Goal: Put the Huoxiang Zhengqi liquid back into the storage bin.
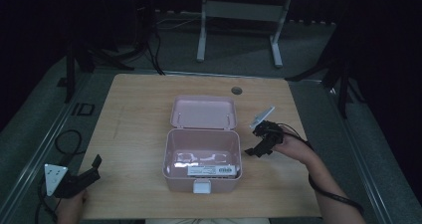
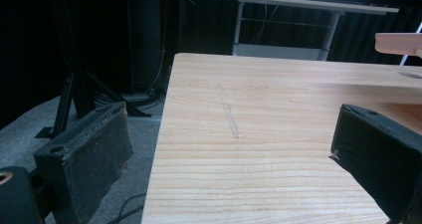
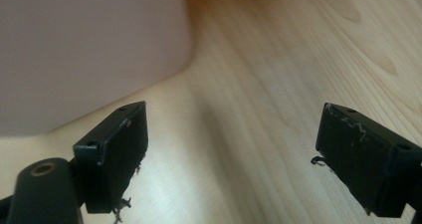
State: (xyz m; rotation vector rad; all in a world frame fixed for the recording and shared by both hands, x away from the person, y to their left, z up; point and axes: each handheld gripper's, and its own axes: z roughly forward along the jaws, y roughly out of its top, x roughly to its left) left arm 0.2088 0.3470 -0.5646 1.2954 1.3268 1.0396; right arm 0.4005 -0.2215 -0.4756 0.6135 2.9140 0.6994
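Tongs at the counter's (image 1: pixel 129 134) near left corner, the left tongs (image 1: pixel 92 165), sit spread with nothing between them, jaws pointing inward. Mid-counter toward the near edge stands a pink box (image 1: pixel 202 160), lid (image 1: pixel 203 112) thrown back, a white label inside. Just beside its right wall, the right tongs (image 1: pixel 258 149) gape empty over bare wood.

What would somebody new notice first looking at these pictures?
Probably the pink box standing open in the middle of the wooden table, lid tipped back, with white items and a labelled white strip inside. Next, the right hand-held gripper, open, beside the box's right wall, and the left hand-held gripper, also open, at the table's near left corner.
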